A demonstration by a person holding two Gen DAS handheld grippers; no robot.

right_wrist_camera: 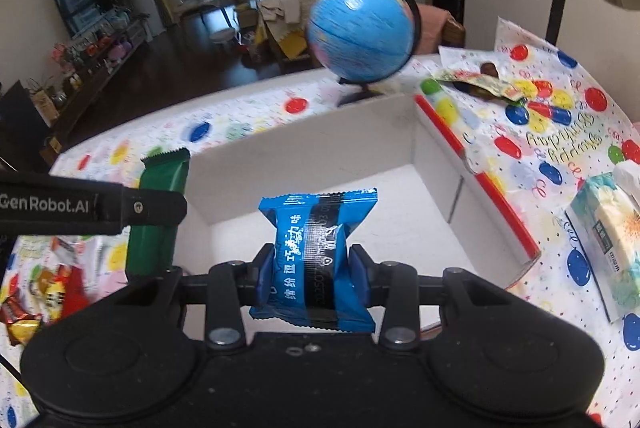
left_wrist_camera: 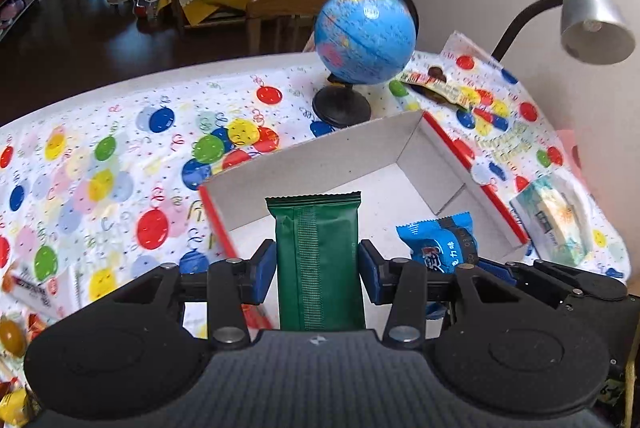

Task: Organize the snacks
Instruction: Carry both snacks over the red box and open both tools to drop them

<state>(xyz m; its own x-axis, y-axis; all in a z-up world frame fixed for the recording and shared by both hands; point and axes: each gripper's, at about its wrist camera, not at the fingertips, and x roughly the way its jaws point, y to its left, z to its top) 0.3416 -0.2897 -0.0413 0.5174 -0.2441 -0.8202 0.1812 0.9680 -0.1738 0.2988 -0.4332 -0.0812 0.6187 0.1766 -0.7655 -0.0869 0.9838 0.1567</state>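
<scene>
My left gripper (left_wrist_camera: 318, 264) is shut on a green snack packet (left_wrist_camera: 316, 252) and holds it upright over the near left edge of the open white box with red rim (left_wrist_camera: 432, 148). My right gripper (right_wrist_camera: 314, 270) is shut on a blue snack packet (right_wrist_camera: 316, 252) above the same box (right_wrist_camera: 436, 180). In the right wrist view the green packet (right_wrist_camera: 160, 204) and the left gripper (right_wrist_camera: 120, 208) show at the left. In the left wrist view the blue packet (left_wrist_camera: 440, 244) shows at the right. The part of the box floor that shows holds nothing.
A blue globe (left_wrist_camera: 364, 36) stands behind the box. A desk lamp (left_wrist_camera: 592, 16) rises at the right. A tissue pack (left_wrist_camera: 556, 216) lies right of the box, a brown wrapper (left_wrist_camera: 436, 84) behind it. Loose snacks (right_wrist_camera: 36, 300) lie at the left on the balloon-print tablecloth (left_wrist_camera: 120, 156).
</scene>
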